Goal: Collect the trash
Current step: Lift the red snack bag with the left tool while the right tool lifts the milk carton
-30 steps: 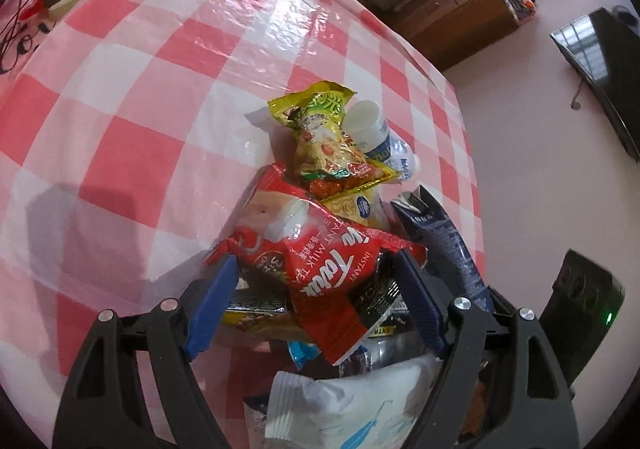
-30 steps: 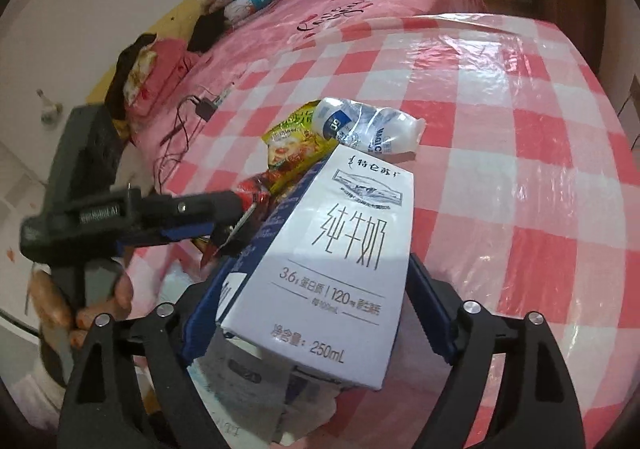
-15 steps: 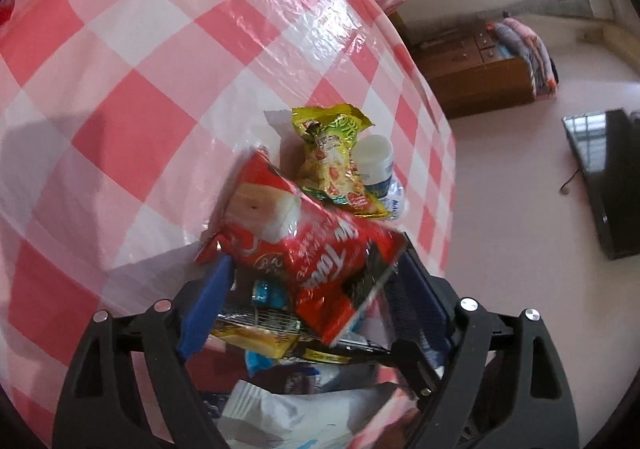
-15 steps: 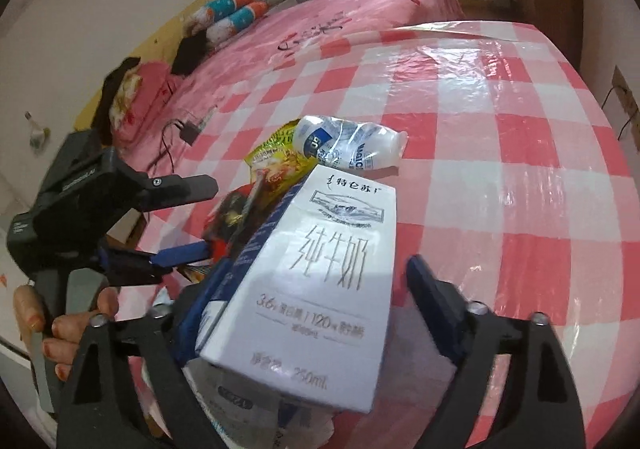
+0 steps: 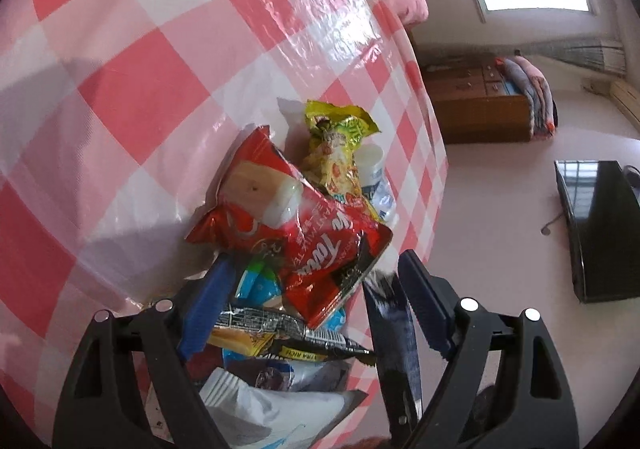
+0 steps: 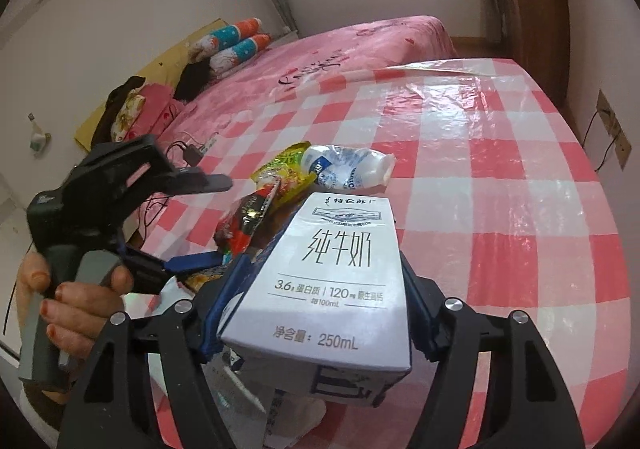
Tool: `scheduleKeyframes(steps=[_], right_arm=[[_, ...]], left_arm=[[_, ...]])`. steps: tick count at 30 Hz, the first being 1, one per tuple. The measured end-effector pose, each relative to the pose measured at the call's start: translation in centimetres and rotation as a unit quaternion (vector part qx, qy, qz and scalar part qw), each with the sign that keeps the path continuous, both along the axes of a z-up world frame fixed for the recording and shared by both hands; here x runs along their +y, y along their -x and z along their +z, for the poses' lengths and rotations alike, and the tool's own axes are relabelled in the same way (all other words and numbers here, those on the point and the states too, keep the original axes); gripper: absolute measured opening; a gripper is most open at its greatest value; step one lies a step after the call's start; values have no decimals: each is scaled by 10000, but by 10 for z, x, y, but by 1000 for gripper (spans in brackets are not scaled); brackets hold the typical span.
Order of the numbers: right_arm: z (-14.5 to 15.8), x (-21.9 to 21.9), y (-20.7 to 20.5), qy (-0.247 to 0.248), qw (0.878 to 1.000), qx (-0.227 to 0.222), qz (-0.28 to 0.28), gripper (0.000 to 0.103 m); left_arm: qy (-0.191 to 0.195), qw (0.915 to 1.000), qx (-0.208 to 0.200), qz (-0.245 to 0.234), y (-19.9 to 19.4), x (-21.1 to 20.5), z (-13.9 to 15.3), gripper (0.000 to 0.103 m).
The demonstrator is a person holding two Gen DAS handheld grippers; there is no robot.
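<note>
Between my right gripper's blue pads sits a white 250 mL milk carton; the jaws have just been closing and now press on its sides, holding it tilted above the table. To its left my left gripper stands wide apart over the trash pile, gripping nothing. A red instant milk tea packet lies between its fingers, atop other wrappers. Beyond that lie a yellow snack bag and a crushed plastic bottle, all on the red-and-white checked tablecloth. A pink bed stands behind.
</note>
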State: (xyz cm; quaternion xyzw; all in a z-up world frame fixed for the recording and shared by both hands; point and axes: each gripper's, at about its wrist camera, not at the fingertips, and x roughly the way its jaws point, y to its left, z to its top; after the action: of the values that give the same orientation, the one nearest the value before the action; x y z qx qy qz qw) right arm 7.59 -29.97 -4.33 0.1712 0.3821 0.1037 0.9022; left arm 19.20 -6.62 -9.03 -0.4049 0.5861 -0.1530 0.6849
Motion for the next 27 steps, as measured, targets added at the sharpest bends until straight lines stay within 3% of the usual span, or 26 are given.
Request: scheduleKeyframes(steps=[11,12,13,14,27], right_arm=[[-12,-6,19,-228,9997,-28,36,71],[-12,-7,20,-245,9997,-44,30,71],[-12,-7,22,-255,9997,-54,28,71],[-12,-8,23,-271,9996,-66,34,71],[-8,-3,30,-193,9995,-243,65,70]], left_arm=[[-821,9962,-100,-284,-22,-27,-3,84],[-872,9956,-141,-311,-21,-28,-3,80],[-995,9942,-201,-350,-21,-29,-2,65],[-1023,9937,-217,-406,-21,-30,-4,59],[-629,9951,-568,-503,-3,0,-6,42]])
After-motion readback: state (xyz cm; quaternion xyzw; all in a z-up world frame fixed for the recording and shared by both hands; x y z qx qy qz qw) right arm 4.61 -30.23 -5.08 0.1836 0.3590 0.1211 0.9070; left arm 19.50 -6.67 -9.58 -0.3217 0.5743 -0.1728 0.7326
